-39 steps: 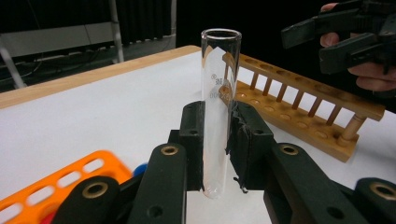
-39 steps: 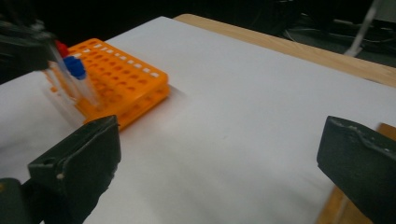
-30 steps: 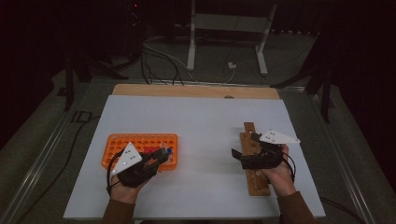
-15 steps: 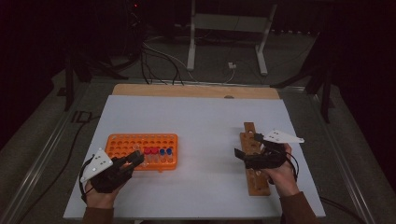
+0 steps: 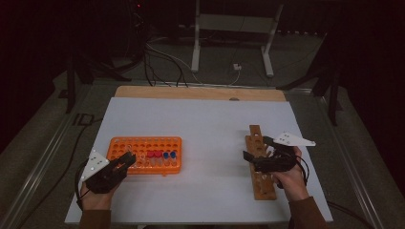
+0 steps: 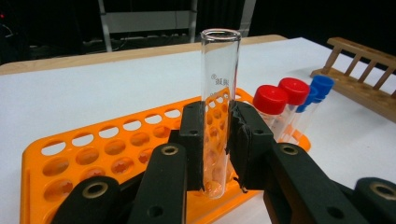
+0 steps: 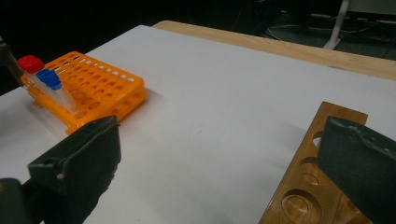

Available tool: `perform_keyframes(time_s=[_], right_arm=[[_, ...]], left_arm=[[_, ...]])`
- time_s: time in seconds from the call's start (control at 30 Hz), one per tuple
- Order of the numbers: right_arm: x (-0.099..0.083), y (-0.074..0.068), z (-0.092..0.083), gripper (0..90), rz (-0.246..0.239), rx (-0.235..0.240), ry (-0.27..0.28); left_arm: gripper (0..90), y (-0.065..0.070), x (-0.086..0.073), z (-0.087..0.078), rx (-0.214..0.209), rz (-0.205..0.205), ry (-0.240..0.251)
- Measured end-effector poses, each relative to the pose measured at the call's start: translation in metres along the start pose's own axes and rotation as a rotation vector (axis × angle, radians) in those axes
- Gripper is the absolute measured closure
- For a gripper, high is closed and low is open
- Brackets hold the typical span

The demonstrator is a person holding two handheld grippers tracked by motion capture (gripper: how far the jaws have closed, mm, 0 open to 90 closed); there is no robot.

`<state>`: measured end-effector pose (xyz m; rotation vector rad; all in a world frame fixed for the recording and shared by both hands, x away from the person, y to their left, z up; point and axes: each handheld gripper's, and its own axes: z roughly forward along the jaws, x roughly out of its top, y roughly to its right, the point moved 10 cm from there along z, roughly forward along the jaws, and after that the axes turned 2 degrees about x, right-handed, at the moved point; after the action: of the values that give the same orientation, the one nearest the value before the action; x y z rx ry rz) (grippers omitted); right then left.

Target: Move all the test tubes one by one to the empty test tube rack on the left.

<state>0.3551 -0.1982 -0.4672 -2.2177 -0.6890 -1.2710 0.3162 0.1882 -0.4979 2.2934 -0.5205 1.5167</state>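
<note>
White table top [image 5: 210,133], wooden strip along its far edge, sits in the same spot as before; both racks unmoved. Change from a second ago: left gripper [image 5: 128,160] was over the near right part of the orange perforated plastic tube rack [image 5: 145,143], then swung out to the near left; now it's back at the rack's near left corner. Right gripper [image 5: 258,155] barely shifts, still over the long wooden tube rack [image 5: 260,186].

Orange rack lies left of centre, long side across the table, most holes empty. Capped tubes cluster in its right half: two red-capped tubes [image 6: 282,95] and blue-capped tubes [image 6: 320,86] just beside them. Wooden rack lies right of centre, running near to far, its near end close to the table's near edge.

Left gripper's black jaws pinch a clear uncapped glass test tube [image 6: 219,84], upright, lower end down at the orange rack's near edge; can't tell if it's seated in a hole. Right gripper's jaws are spread wide, nothing between them, wooden rack's round holes [image 7: 301,205] under the right jaw.

Open room: broad bare white stretch between the two racks and all across the far half of the table. Left hand [image 5: 95,198] and right hand [image 5: 289,179] sit near the near edge.
</note>
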Motion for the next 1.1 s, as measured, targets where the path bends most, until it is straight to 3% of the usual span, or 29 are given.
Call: perform_keyframes(time_s=[0.33, 0.67, 1.1], right_arm=[[-0.001, 0.000, 0.000, 0.0, -0.002, 0.000, -0.001], [-0.006, 0.000, 0.000, 0.1, 0.007, 0.003, -0.005], [-0.010, 0.002, -0.001, 0.0, 0.003, -0.007, -0.009]], left_arm=[[75.9, -0.004, -0.011, 0.013, 0.016, 0.026, -0.054], [76.3, -0.003, -0.034, 0.026, 0.037, 0.089, -0.193], [76.6, -0.003, -0.039, 0.026, 0.042, 0.100, -0.226]])
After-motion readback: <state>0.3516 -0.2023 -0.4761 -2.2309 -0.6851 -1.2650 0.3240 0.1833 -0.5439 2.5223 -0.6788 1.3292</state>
